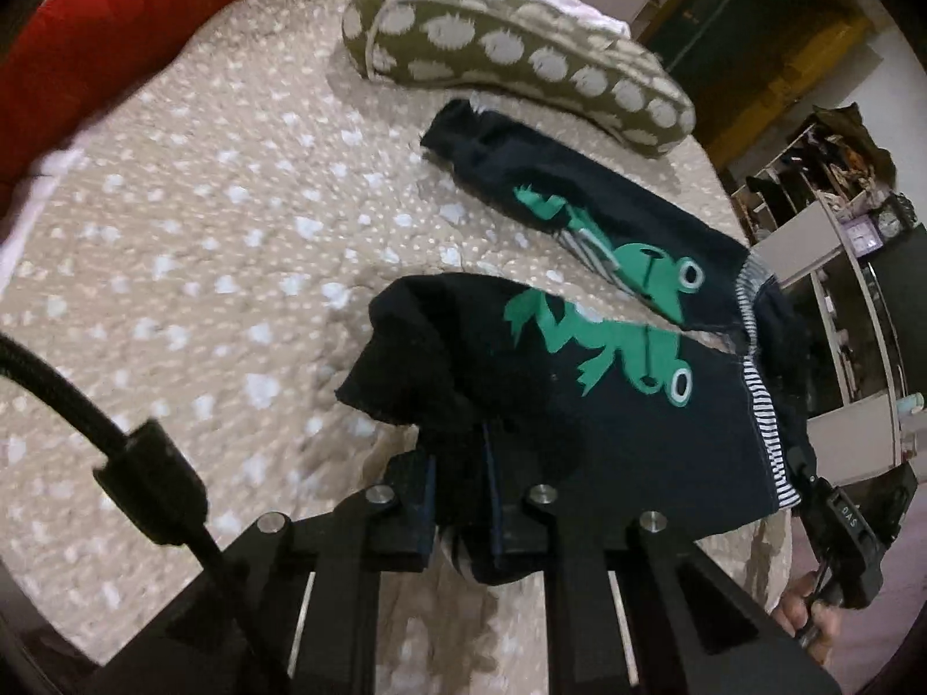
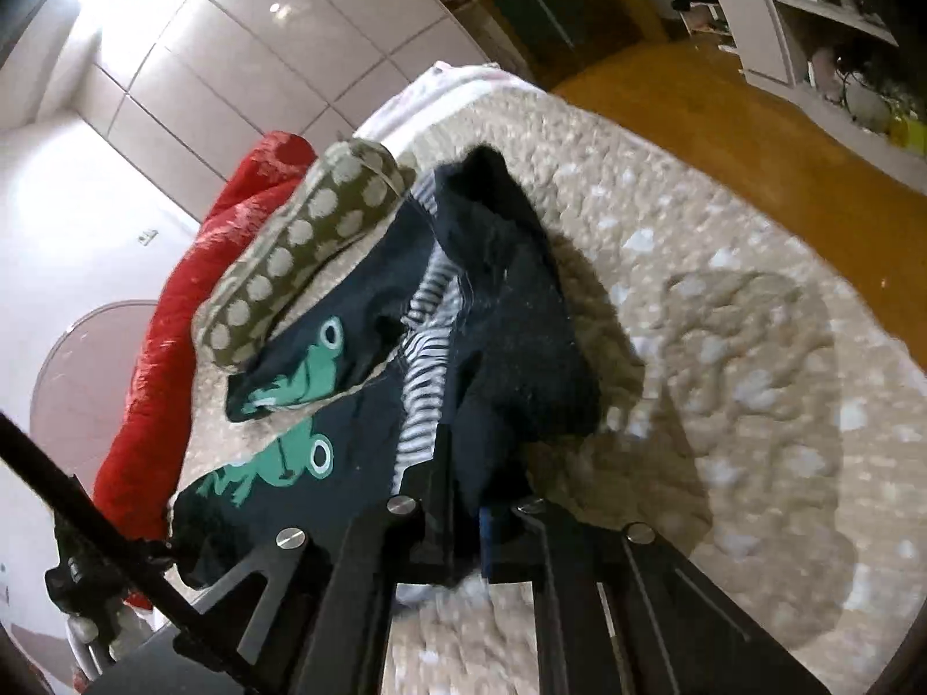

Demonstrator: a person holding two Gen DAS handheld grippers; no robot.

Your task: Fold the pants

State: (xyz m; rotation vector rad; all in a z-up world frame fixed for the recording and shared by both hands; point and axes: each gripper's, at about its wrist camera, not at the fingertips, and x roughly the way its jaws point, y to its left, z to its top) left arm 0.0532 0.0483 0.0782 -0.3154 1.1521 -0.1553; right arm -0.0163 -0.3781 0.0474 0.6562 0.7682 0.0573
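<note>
Small dark navy pants (image 1: pixel 626 405) with green frog prints and a striped waistband lie on a beige spotted bedspread (image 1: pixel 203 243). My left gripper (image 1: pixel 460 498) is shut on the cuff end of the near leg and lifts it off the bed. My right gripper (image 2: pixel 463 521) is shut on the waistband end of the pants (image 2: pixel 498 313), bunched and raised; it also shows at the right edge of the left wrist view (image 1: pixel 834 527). The far leg (image 1: pixel 521 174) lies flat on the bed.
An olive pillow with white dots (image 1: pixel 510 52) lies just beyond the pants. A red cushion (image 1: pixel 87 40) lines the far bed edge. Shelves (image 1: pixel 840 243) and an orange floor (image 2: pixel 724 98) lie past the bed.
</note>
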